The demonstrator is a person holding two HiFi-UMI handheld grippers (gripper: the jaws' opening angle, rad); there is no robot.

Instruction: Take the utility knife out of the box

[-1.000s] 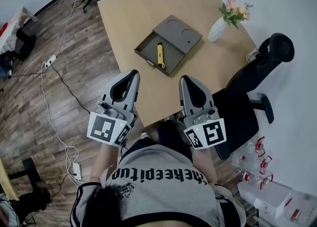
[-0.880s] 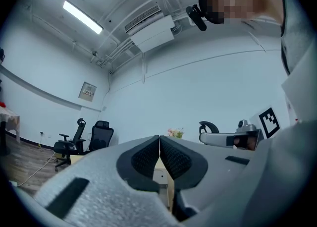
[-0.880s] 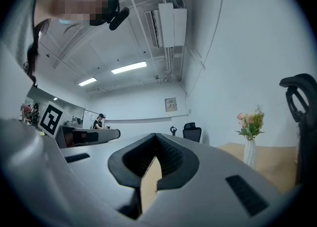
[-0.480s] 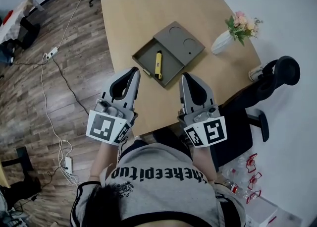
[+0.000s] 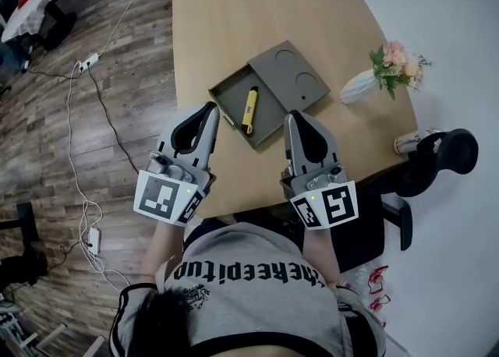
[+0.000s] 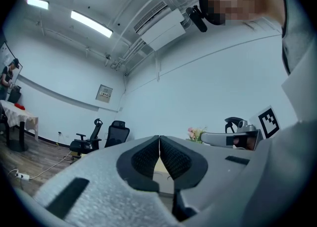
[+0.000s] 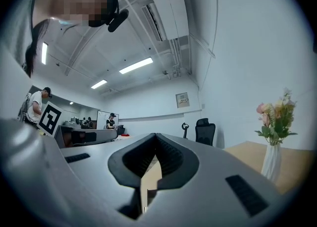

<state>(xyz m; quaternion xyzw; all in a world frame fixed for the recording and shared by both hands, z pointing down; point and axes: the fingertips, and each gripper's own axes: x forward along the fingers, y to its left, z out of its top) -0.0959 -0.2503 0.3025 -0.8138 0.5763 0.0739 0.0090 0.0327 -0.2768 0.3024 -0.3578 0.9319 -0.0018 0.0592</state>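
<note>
Holding the left tongs (image 5: 210,107) closed, tip against tip, with nothing between the ribbed pads (image 6: 142,158). Same for the right tongs (image 5: 293,117): closed and empty. Both carried side by side, apart from each other, pointing away from the body over the near edge of the worktop (image 5: 234,20), each with a square-marker cube at its rear.

Just ahead of the tips, between the two, a flat grey box (image 5: 224,89) lying open on the worktop, turned at an angle to the edge. Inside its tray, the yellow utility knife (image 5: 249,109), flat on the bottom, touched by neither tongs. Beside the tray on its far right, the lid (image 5: 290,75), laid flat, with two round recesses showing.

Farther right on the worktop, near its edge, a white vase (image 5: 359,86) of pink flowers (image 5: 396,61). Beyond that edge, a black office chair (image 5: 438,159). To the left, a wooden floor (image 5: 86,137) with a white cable and a power strip (image 5: 88,60).
</note>
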